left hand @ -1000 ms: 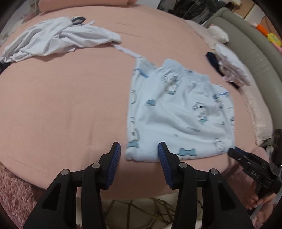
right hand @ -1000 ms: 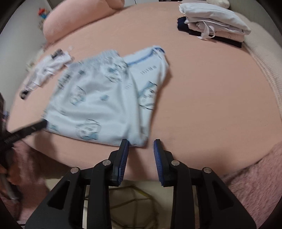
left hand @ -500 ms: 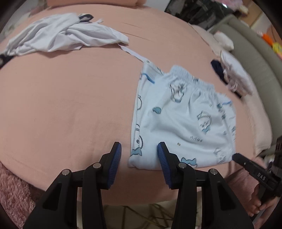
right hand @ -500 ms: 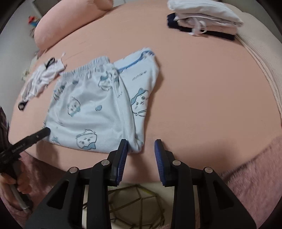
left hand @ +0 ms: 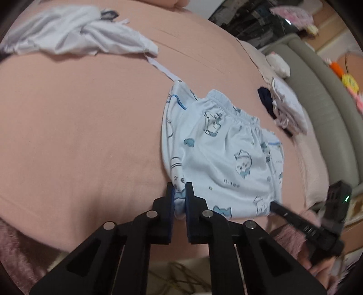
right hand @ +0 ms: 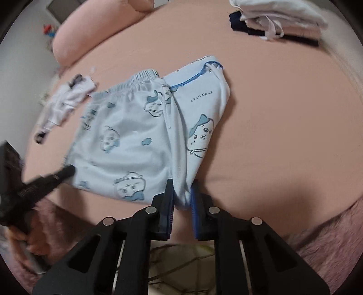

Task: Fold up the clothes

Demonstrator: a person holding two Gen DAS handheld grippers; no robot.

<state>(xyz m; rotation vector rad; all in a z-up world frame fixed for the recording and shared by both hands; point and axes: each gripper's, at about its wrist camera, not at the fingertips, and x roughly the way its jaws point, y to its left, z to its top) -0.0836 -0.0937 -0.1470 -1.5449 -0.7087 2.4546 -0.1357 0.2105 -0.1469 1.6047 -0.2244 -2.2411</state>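
Observation:
Pale blue shorts (left hand: 222, 158) with cartoon prints and an elastic waistband lie folded on the pink bed (left hand: 79, 136). My left gripper (left hand: 179, 188) is shut on their near left corner, with cloth bunched between the blue pads. In the right wrist view the same shorts (right hand: 136, 136) stretch away, and my right gripper (right hand: 182, 183) pinches their near right corner, its jaws still closing on the fold. The right gripper's tip (left hand: 274, 205) shows at the shorts' far corner in the left wrist view. The left gripper's tip (right hand: 68, 170) shows blurred in the right wrist view.
A crumpled white garment (left hand: 74, 36) lies at the far left of the bed. A stack of folded clothes (right hand: 279, 20) sits at the far right, beside a grey padded edge (left hand: 317, 90). A pink pillow (right hand: 90, 31) lies at the back. A fuzzy pink blanket (right hand: 329, 238) hangs over the near edge.
Both grippers moved in over the shorts' near corners and their jaws came together on the cloth. The near hem now bunches between each pair of pads.

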